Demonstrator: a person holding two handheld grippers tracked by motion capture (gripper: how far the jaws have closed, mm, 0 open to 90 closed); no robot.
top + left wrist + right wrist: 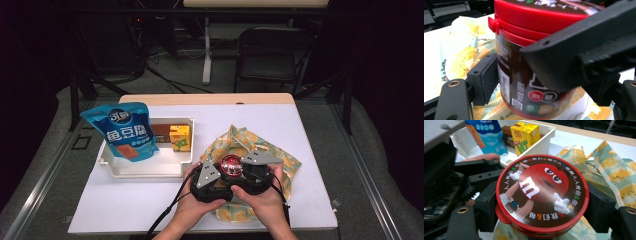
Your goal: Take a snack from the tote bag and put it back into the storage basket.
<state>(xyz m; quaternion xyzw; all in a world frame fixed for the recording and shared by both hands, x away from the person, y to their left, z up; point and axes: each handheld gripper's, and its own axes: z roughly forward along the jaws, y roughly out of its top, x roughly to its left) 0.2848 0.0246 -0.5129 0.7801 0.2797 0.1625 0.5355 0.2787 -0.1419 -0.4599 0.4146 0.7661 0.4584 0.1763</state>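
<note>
A brown candy jar (231, 165) with a red lid stands upright on a lemon-print cloth (282, 161) near the table's front. Both hand-held grippers meet around it. My left gripper (223, 175) comes in from the left; in the left gripper view its near pad (484, 77) rests against the jar's side (511, 82), while the far pad is hidden behind the other gripper's jaw. My right gripper (544, 207) clasps the jar just under the lid (541, 187), one pad against each side.
A white tray (150, 171) sits left of the cloth, holding a blue snack bag (125, 131), a yellow drink carton (180, 137) and a brown carton (161, 134). A folding chair (270, 50) stands beyond the table's far edge.
</note>
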